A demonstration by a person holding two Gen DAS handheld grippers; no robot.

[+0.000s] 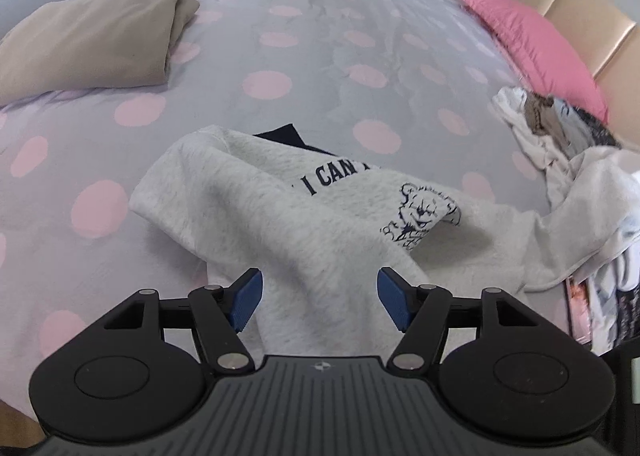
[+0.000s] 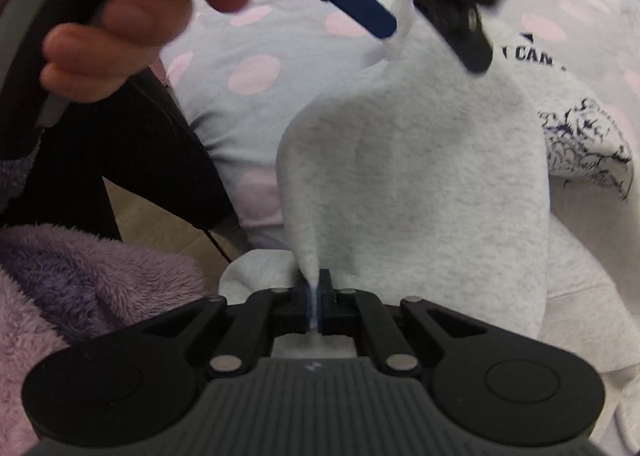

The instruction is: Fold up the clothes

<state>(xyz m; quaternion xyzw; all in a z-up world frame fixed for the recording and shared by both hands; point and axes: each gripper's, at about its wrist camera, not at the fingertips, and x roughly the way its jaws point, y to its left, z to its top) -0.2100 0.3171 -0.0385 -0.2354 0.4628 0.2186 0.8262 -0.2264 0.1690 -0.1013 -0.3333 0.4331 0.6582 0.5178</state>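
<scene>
The step in hand looks like the gathering of a light grey sweatshirt for a fold: it lies crumpled on the bed, one part turned over so that dark lettering and a bear print face up, and it is not yet laid flat.

The right gripper is pinched tight on a thin fold of the sweatshirt's cloth; a sliver of grey fabric shows between the closed blue pads, and the cloth rises away from them in a taut ridge straight ahead of the gripper. The left gripper stands wide, its blue pads apart with sweatshirt cloth lying below and between them; I see no pad pressing on it, so it holds nothing. In the right wrist view it hangs above and ahead of the right gripper, held in a hand.

The next move, as I judge it, calls for the left gripper to settle on an edge or corner of the sweatshirt just ahead of it and close, so both can draw the garment out flat before folding. Only a thin pinch of cloth is caught, so it could slip out under a hard pull.

Far ahead and to the left of the left gripper lies a folded tan garment; to its right, a heap of unfolded clothes and a pink pillow
</scene>
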